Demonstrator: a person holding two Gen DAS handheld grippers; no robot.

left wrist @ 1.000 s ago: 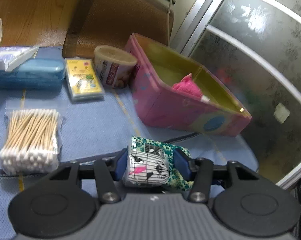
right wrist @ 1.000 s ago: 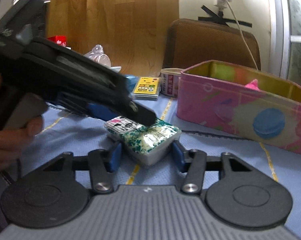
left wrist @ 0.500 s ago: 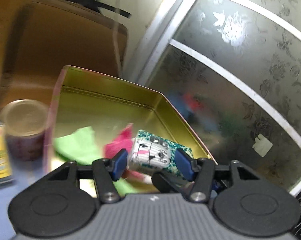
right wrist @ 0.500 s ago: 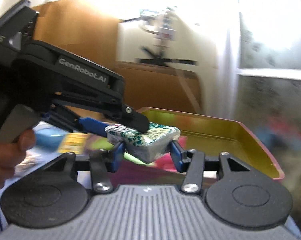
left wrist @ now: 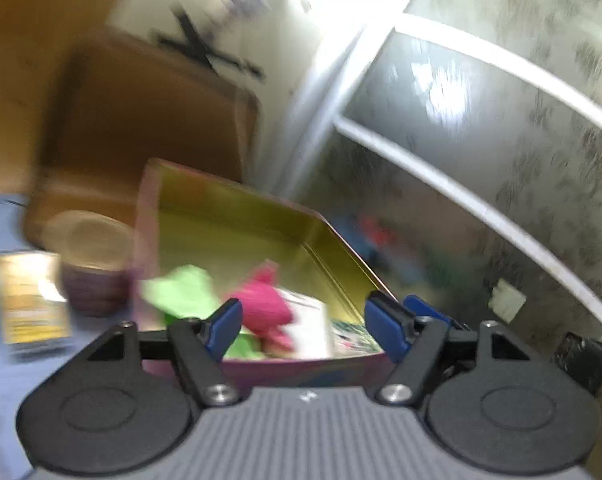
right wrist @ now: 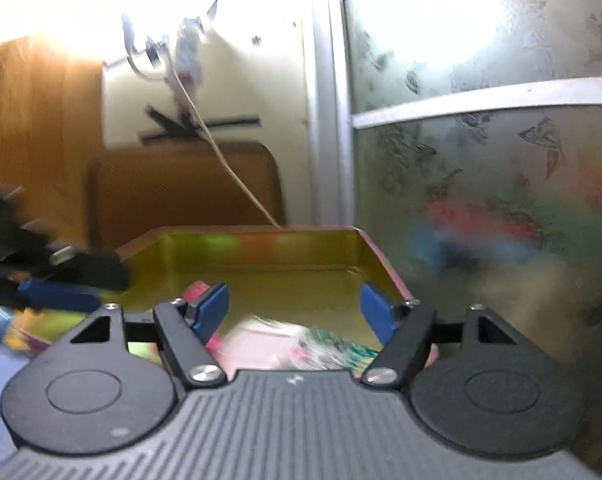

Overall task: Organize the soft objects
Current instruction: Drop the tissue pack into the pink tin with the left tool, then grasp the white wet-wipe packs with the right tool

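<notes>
A blurred cup (left wrist: 89, 264) and yellow card pack (left wrist: 31, 300) sit on the blue bench (left wrist: 5, 376) at left. Beside them a pink tin (left wrist: 237, 204) holds a green cloth (left wrist: 181, 292), a pink cloth (left wrist: 265, 304) and the tissue pack (right wrist: 301, 346). The left tool (left wrist: 305, 320) and right tool (right wrist: 295, 306) both hover spread wide and empty, with the pack lying loose just below their tips

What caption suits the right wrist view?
Right hand-held gripper open above the pink tin box, patterned tissue pack lying inside.
</notes>
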